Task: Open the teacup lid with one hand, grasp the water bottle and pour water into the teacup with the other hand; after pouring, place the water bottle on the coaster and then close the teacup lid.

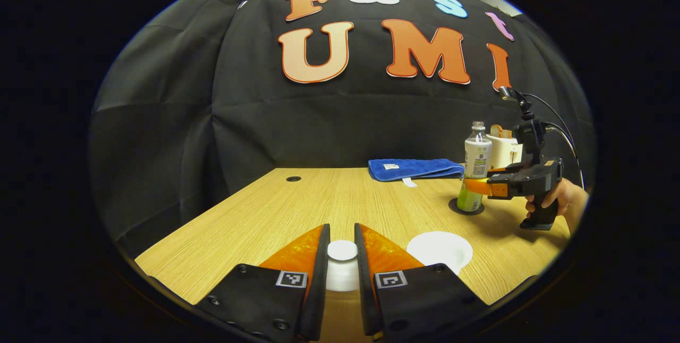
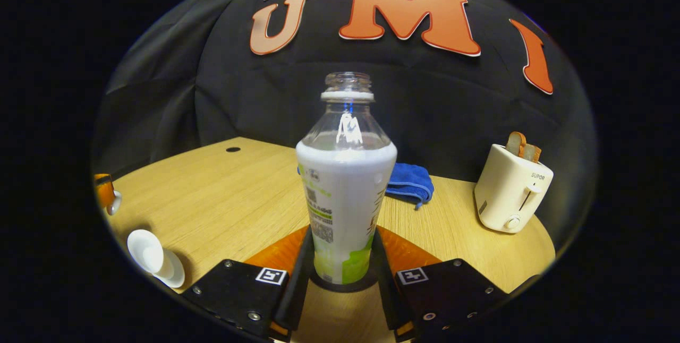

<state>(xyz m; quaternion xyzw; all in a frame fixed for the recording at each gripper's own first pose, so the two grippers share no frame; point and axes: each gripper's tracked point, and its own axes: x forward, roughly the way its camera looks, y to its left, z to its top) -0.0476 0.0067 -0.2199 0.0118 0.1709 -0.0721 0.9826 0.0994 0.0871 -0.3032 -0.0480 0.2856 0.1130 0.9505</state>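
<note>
The uncapped water bottle (image 2: 345,183), clear on top with a white and green label, stands upright on the dark round coaster (image 1: 466,208). The white teacup (image 1: 440,250) sits open on the tabletop (image 1: 297,205). Its white lid (image 1: 342,266) is lifted just beside it, knob up.

The wooden table (image 1: 297,210) carried several things. Seen in the left gripper view, a small dark hole (image 1: 293,179) sat in the top at about 11 o'clock. A folded blue towel (image 1: 414,169) lay at 1 o'clock near the back edge. A dark round coaster (image 1: 466,206) lay at 2 o'clock, and the water bottle (image 1: 475,173) stood upright on it. A white toaster (image 2: 511,189) stood just behind. An open white teacup (image 1: 440,250) stood near the front at 3 o'clock.
</note>
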